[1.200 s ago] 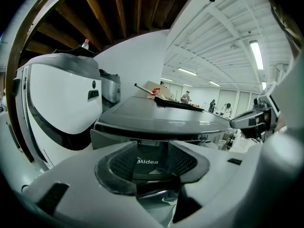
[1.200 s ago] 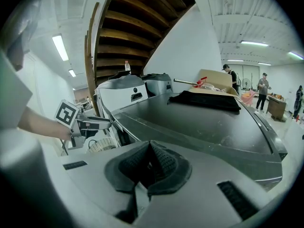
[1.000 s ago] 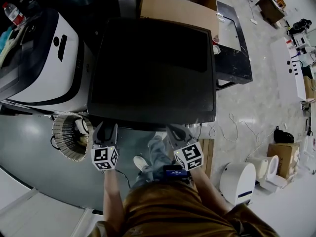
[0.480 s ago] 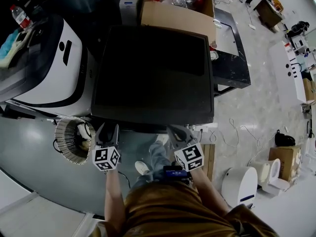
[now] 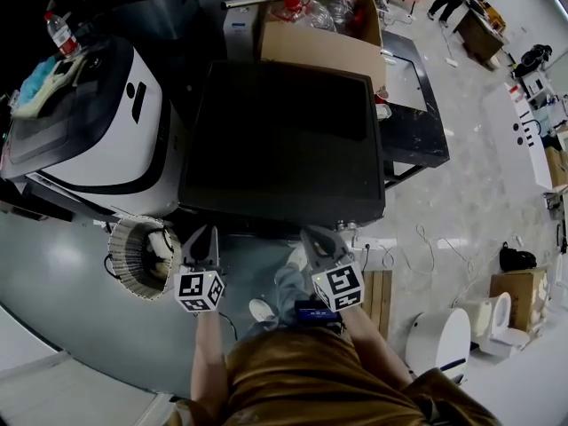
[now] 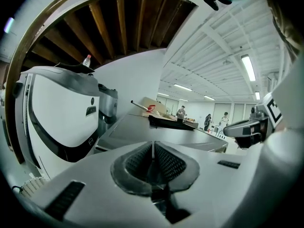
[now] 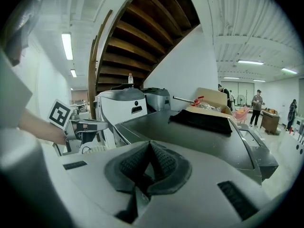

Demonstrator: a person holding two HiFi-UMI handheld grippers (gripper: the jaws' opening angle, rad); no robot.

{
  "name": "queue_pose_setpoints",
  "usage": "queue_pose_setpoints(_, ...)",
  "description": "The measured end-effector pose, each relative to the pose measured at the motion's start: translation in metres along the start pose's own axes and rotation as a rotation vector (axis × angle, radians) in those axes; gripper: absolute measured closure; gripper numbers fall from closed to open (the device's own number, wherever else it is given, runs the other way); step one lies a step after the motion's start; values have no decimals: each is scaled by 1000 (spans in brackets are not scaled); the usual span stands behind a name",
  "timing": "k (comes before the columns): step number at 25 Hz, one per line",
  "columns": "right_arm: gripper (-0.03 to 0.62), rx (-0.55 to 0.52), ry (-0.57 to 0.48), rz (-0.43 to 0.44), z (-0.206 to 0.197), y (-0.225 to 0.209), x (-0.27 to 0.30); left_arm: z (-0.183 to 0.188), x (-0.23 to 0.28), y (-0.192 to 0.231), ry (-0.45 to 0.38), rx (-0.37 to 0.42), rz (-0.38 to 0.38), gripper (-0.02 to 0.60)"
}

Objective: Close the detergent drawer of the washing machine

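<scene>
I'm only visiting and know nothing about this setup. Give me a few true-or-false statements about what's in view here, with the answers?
1. A cardboard box stands behind the dark-topped washing machine. True.
2. The right gripper holds a cloth. False: its jaws are together with nothing between them.
3. People stand far off in the hall. True.
4. The washing machine's top is white. False: it is dark; the white machine stands at its left in the head view.
</scene>
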State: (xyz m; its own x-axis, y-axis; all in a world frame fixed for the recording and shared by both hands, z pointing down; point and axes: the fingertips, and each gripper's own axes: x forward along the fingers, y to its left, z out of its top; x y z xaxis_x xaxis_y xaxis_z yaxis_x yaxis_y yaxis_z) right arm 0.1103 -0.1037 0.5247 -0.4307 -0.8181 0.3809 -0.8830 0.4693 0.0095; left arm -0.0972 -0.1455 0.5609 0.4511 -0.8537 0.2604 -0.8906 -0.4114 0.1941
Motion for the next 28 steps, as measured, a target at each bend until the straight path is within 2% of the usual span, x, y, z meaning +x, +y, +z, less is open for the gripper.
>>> queue_pose_setpoints(7, 582, -6, -27, 11, 8, 26, -15, 3, -22, -4, 36, 17, -5, 555)
queue_pose_setpoints(10, 582, -15, -46, 14, 13, 34, -20, 5, -31, -6, 54, -3, 1, 557)
queue_pose_setpoints(13, 582, -19, -55, 22, 14, 43, -24, 16, -43, -11, 18, -43, -11, 557)
queue_pose_setpoints(16, 582, -24, -65, 35, 16, 52, -27, 29, -57, -16, -23, -46, -16, 557)
queue_pose_setpoints(21, 582, -45, -86, 55, 22, 67, -33, 42, -78, -11, -64, -83, 30, 557)
queue_pose_setpoints(28, 582, -49, -84, 46, 20, 71, -43, 45, -89, -18, -69, -58, 28, 557)
